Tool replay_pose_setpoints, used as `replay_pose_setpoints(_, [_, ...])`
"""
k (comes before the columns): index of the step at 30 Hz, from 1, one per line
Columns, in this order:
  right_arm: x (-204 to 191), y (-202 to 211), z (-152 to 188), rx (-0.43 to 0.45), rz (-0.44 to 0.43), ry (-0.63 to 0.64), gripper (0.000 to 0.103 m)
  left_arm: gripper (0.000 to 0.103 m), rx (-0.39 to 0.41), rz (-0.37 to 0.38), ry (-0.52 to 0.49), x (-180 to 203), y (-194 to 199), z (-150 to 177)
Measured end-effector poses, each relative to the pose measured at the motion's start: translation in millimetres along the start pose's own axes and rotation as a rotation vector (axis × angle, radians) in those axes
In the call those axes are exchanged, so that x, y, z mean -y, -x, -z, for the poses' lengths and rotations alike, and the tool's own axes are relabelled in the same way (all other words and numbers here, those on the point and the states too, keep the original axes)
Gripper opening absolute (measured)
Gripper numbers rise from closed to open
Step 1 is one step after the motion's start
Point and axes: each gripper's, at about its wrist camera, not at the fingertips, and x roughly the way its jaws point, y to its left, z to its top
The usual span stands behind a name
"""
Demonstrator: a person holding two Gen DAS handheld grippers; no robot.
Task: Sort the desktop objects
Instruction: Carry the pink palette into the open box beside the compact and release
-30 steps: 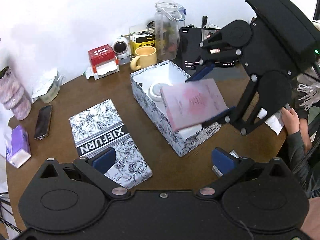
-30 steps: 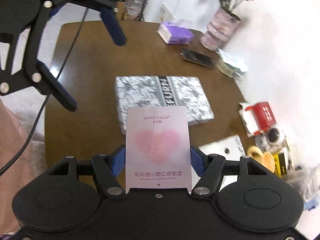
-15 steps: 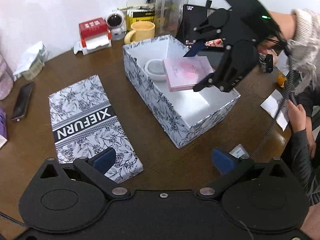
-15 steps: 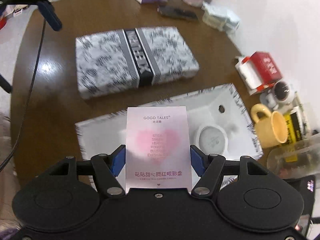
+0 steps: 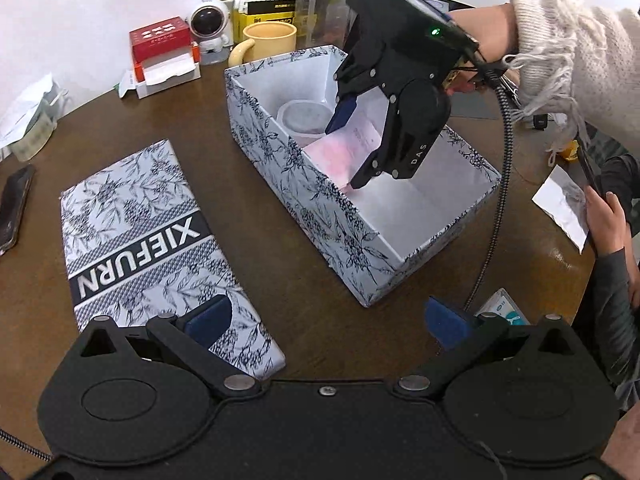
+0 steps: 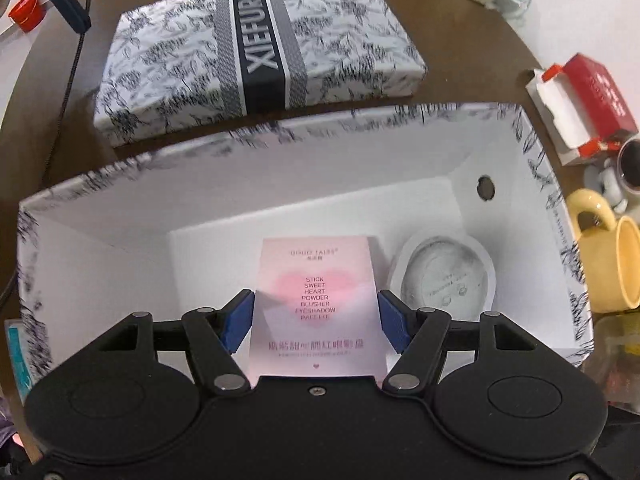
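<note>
1. Right wrist view: your right hand-held gripper [image 6: 316,316] is clamped on the pink palette box [image 6: 316,304], one blue pad against each long edge. The palette's long axis runs straight ahead along the fingers.
2. The palette sits inside the open patterned box [image 6: 280,136], low over the white floor. Whether its far end touches the floor cannot be confirmed.
3. Just to the right of the palette lies a round white container [image 6: 444,276]; the two are close, with contact unclear. Release, by judgement, calls for clearance on that side.
4. Left wrist view: your left hand-held gripper [image 5: 328,320] stands apart and empty, above the tabletop [image 5: 300,280], nearer the lid [image 5: 152,240] than the palette.
5. Beyond the box, the yellow mug [image 5: 268,40] is cut off behind the box wall.
</note>
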Motion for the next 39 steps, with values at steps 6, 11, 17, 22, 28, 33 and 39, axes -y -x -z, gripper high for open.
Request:
replay_pose_setpoints(6, [-2.2,-12.6,3.9,-0.039,0.011,0.038,0.069,0.103,0.012,0.002,-0.017,2.2,-3.7,-3.9])
replay_pose_setpoints(11, [-3.2,-17.9,5.1,-0.053,0.018,0.041,0.069,0.103,-0.006,0.002,-0.022,3.7,-8.5,-2.1])
replay_pose_setpoints(17, [-3.8,-15.3,8.5,-0.052,0.03,0.018,0.07,0.103,-0.013,0.0,-0.01,5.1,-7.0,0.7])
replay_pose_setpoints(22, [-7.4,7.8,9.2,0.01,0.076,0.0,0.087,0.103,-0.013,0.016,-0.004,11.4,-2.0,2.0])
replay_pose_setpoints(28, [-20.1,45.6,10.1,0.128,0.169,-0.034,0.097,0.103,0.0,0.011,-0.014,25.8,7.6,4.1])
replay_pose_setpoints(33, [-34.2,79.2,12.1,0.234,0.257,-0.063,0.103,0.103,0.019,0.001,-0.037,41.3,21.7,7.4])
replay_pose_setpoints(39, [-55.4,120.9,23.5,0.365,0.327,-0.137,0.103,0.103,0.023,-0.008,-0.069,62.5,34.9,14.1])
